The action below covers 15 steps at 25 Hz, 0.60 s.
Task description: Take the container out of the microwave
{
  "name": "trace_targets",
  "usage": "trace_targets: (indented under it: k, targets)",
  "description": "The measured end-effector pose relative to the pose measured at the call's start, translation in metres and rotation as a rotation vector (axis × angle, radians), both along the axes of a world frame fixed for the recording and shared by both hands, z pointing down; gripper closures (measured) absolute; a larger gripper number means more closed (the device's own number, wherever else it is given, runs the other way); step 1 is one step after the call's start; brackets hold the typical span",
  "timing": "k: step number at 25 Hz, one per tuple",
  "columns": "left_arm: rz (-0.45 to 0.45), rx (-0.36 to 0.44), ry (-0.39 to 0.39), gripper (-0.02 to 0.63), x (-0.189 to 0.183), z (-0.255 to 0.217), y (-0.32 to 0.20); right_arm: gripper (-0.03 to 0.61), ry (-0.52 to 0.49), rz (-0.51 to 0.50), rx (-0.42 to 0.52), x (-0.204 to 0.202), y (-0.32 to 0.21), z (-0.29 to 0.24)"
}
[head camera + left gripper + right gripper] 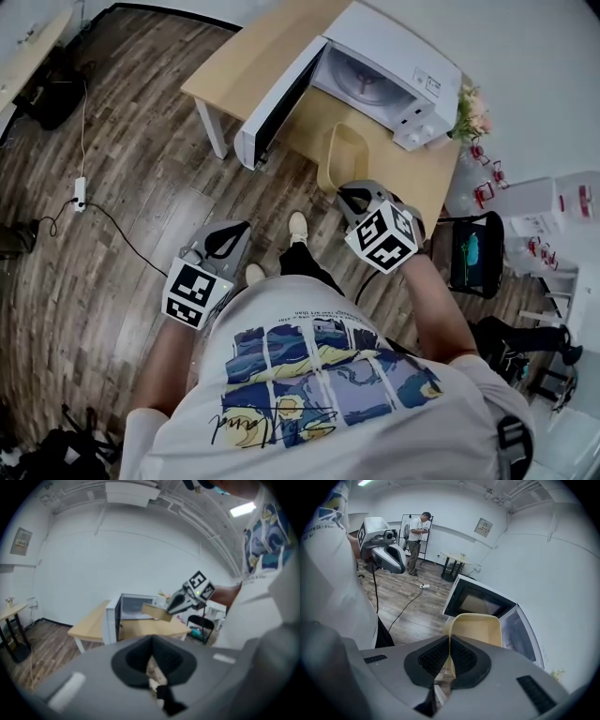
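Note:
The white microwave (380, 66) stands on a light wooden table (239, 66) with its door (277, 103) swung open and its cavity showing only the turntable. My right gripper (354, 197) is shut on the rim of the pale yellow container (342, 157), holding it out in front of the microwave, above the table's near edge. In the right gripper view the container (480, 627) hangs off the jaws (449, 656) before the open microwave (487, 606). My left gripper (223, 246) is low at the left over the floor, shut on nothing. It also shows in the right gripper view (391, 557).
A black chair (476, 253) stands right of the table, and flowers (472, 112) stand beside the microwave. A power strip with cables (80, 192) lies on the wood floor at left. Far off are a person (415, 536) and a small round table (454, 559).

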<state>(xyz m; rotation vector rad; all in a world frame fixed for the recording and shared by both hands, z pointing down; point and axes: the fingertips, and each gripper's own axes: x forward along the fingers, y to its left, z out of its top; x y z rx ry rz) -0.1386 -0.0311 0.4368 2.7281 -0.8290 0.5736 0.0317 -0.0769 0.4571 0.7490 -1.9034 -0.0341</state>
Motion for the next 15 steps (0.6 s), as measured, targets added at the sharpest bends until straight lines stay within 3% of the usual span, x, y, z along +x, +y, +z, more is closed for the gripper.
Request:
trace_targets:
  k: [15]
  targets:
    - [-0.004,-0.012,-0.001,0.606,0.001,0.005,0.016,0.566,-0.009,-0.014,0.002,-0.003,0.015,-0.001]
